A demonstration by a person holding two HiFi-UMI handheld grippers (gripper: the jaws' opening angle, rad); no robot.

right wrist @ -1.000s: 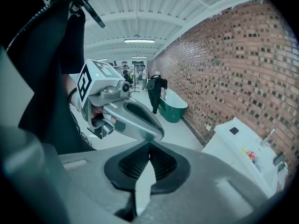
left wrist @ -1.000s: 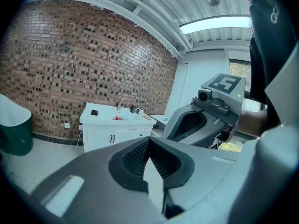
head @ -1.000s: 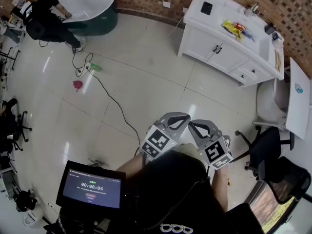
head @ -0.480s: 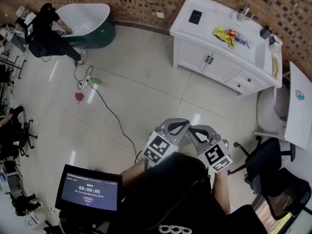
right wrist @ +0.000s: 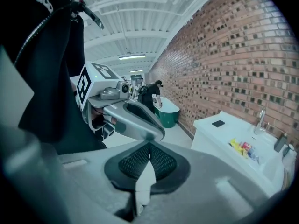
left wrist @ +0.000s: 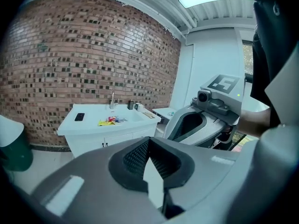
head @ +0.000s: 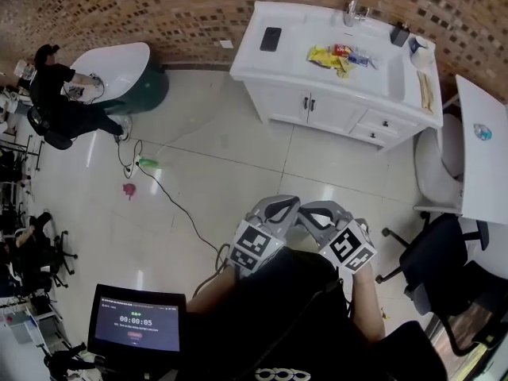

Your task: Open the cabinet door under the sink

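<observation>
Compared with a second ago, the counter (head: 298, 62) stands nearer the head view's centre and larger; the person is closing on it. The cabinet doors (head: 290, 106) under its front edge are both shut, handles untouched, so all of the task is left. The left gripper (head: 275, 206) and right gripper (head: 319, 211) hang side by side, well apart from the doors, each with jaws closed tip to tip on nothing. The only legible writing is the timer 00:00:05 on the tablet (head: 136, 321); the bright packets (head: 337, 54) mid-counter are too small to read
</observation>
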